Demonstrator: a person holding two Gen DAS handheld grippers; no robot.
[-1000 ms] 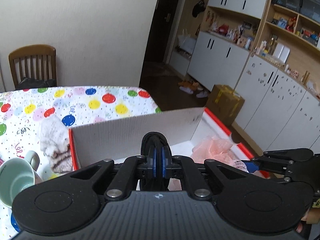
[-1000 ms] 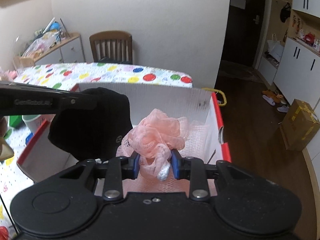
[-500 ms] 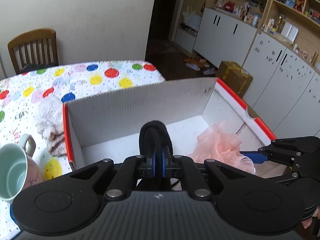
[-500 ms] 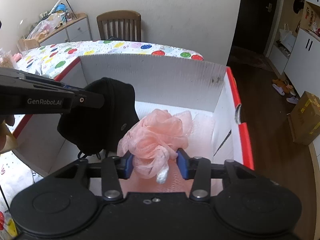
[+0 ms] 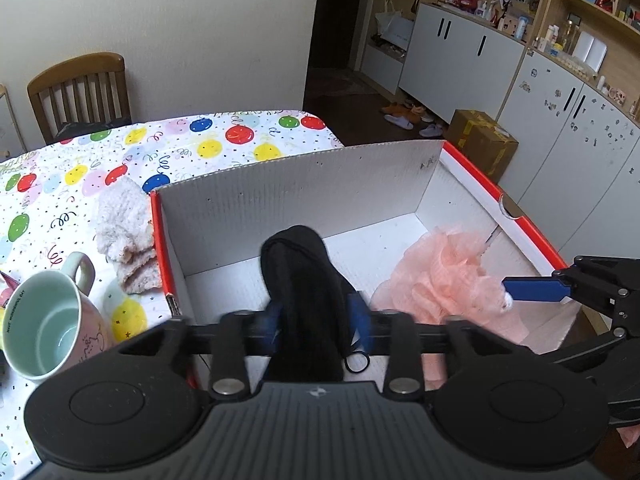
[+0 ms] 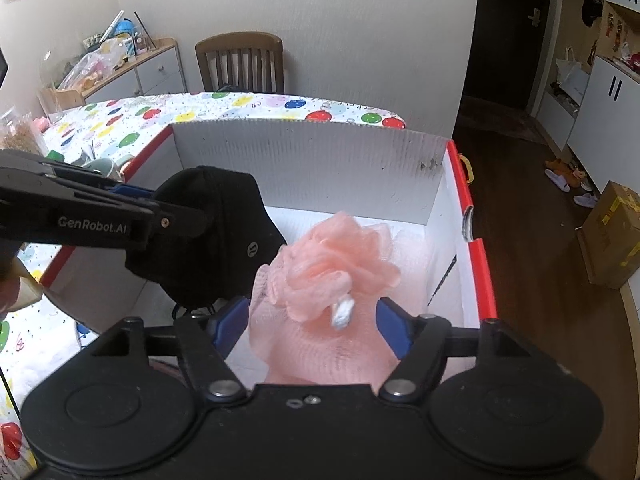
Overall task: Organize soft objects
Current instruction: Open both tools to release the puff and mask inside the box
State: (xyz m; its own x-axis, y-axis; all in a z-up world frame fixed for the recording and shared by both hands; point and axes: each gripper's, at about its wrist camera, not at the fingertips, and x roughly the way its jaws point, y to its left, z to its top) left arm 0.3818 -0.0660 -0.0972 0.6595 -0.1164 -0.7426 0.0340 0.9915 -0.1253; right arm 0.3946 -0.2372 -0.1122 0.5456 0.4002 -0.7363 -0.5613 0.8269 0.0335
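Both grippers tilt down into the white box (image 5: 304, 184). The left gripper (image 5: 318, 322), pinching the black cap (image 5: 298, 276) a second ago, has just spread around it; the right gripper (image 6: 310, 326) has just widened off the pink bath pouf (image 6: 332, 264).

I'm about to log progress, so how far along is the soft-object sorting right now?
Done: nothing is fully let go yet. In hand: the black fabric cap and peach mesh bath pouf sit inside the white cardboard box, both grippers' jaws just opening around them. Left: the fuzzy cream knitted cloth still lies on the balloon-print tablecloth.
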